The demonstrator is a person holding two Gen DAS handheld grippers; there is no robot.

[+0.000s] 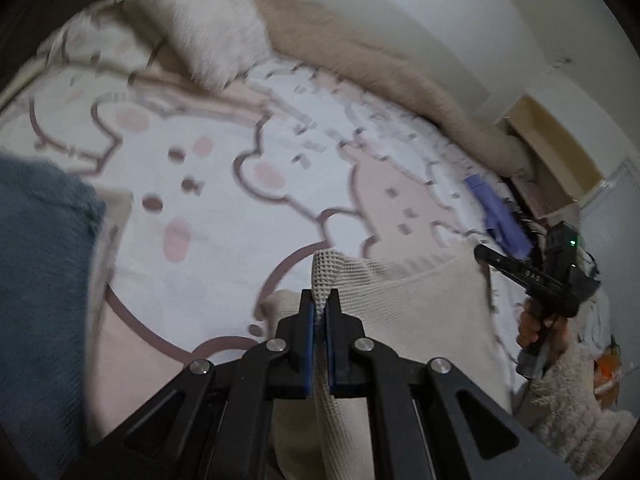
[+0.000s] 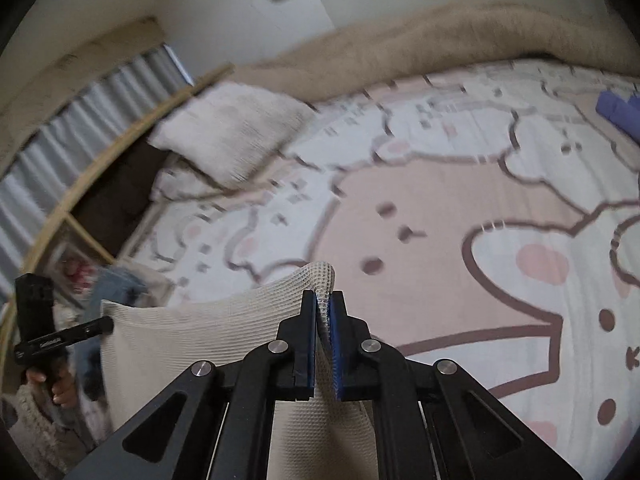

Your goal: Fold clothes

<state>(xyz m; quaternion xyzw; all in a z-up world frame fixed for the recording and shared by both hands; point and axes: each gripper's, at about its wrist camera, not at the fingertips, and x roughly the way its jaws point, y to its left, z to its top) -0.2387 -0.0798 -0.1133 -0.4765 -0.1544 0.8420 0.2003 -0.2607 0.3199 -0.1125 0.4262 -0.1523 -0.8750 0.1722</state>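
Observation:
A cream waffle-knit garment (image 1: 420,308) hangs stretched between both grippers above the bed. My left gripper (image 1: 319,300) is shut on one corner of it, the cloth bulging out above the blue pads. My right gripper (image 2: 323,300) is shut on the other corner of the same garment (image 2: 208,332), which sags to the left in the right wrist view. Each gripper shows in the other's view: the right gripper (image 1: 486,254) with a hand under it, and the left gripper (image 2: 106,324) at the lower left.
The bed is covered by a sheet with pink and white cartoon animals (image 1: 224,184). A white fluffy pillow (image 1: 208,28), a beige blanket (image 2: 420,36) and a purple item (image 1: 500,216) lie along its far side. A blue fuzzy garment (image 1: 40,280) is at the left. A wooden frame (image 2: 72,208) borders the bed.

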